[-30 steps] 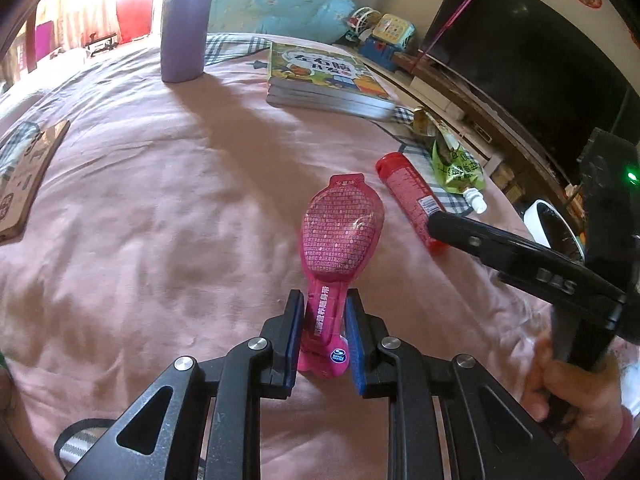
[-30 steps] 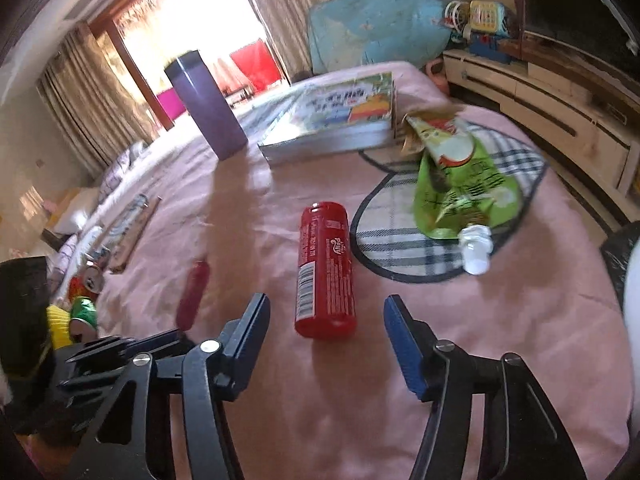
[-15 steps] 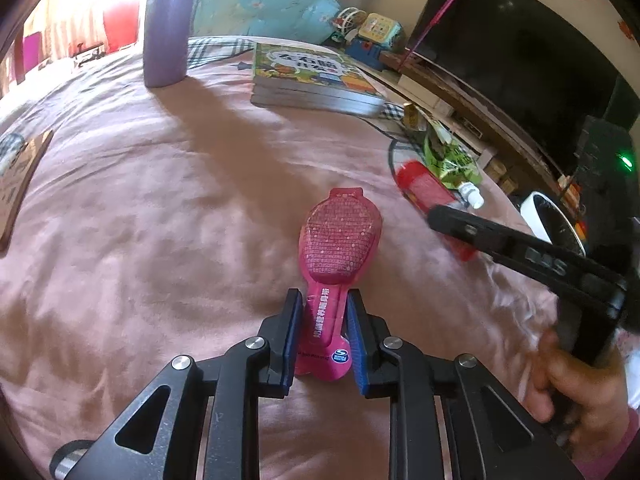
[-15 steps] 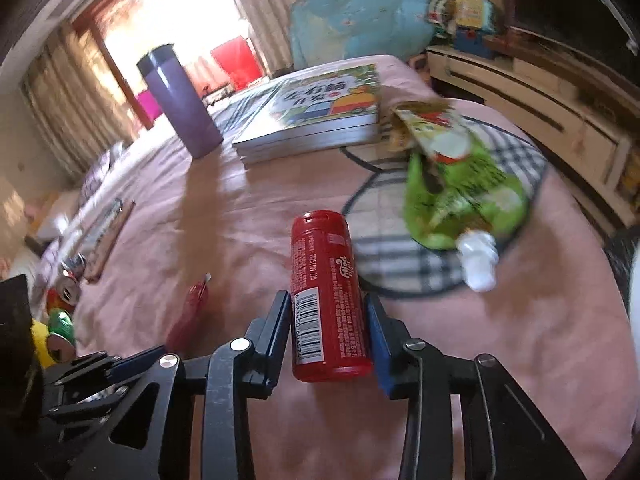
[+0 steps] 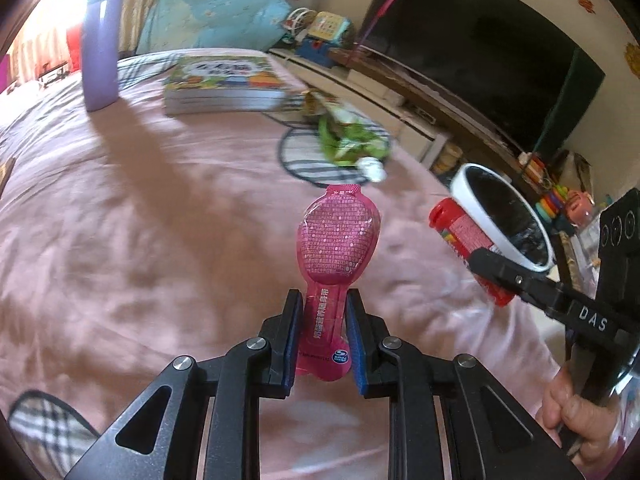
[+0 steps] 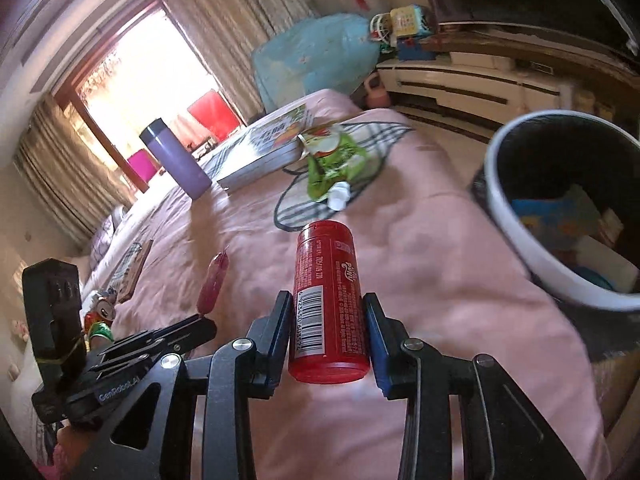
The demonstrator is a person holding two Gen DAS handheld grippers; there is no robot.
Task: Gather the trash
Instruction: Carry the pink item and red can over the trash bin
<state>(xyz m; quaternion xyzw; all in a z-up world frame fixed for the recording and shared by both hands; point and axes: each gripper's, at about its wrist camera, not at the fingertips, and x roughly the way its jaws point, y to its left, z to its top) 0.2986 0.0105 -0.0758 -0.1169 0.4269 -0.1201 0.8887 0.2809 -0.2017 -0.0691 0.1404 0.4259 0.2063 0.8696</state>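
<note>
My left gripper (image 5: 322, 334) is shut on the stem of a pink spoon-shaped wrapper (image 5: 338, 236) and holds it above the pink bedspread. My right gripper (image 6: 327, 334) is shut on a red cylindrical bottle (image 6: 326, 280), lifted off the bed; the bottle also shows in the left wrist view (image 5: 460, 236). A white-rimmed trash bin (image 6: 520, 220) with a black liner stands beside the bed on the right and holds some packaging; it also shows in the left wrist view (image 5: 472, 182). A green drink pouch (image 6: 334, 160) with a white cap lies on a plaid patch; it also shows in the left wrist view (image 5: 348, 140).
A purple tumbler (image 5: 98, 48) and a stack of picture books (image 5: 224, 84) stand at the far side of the bed. A TV (image 5: 480, 52) on a low cabinet runs along the right. Drink cans (image 6: 100, 316) and a flat box (image 6: 134, 268) lie at the left.
The right gripper closed on the red bottle and lifted it toward the bin. The left gripper lifted the pink wrapper off the bed and swung right.
</note>
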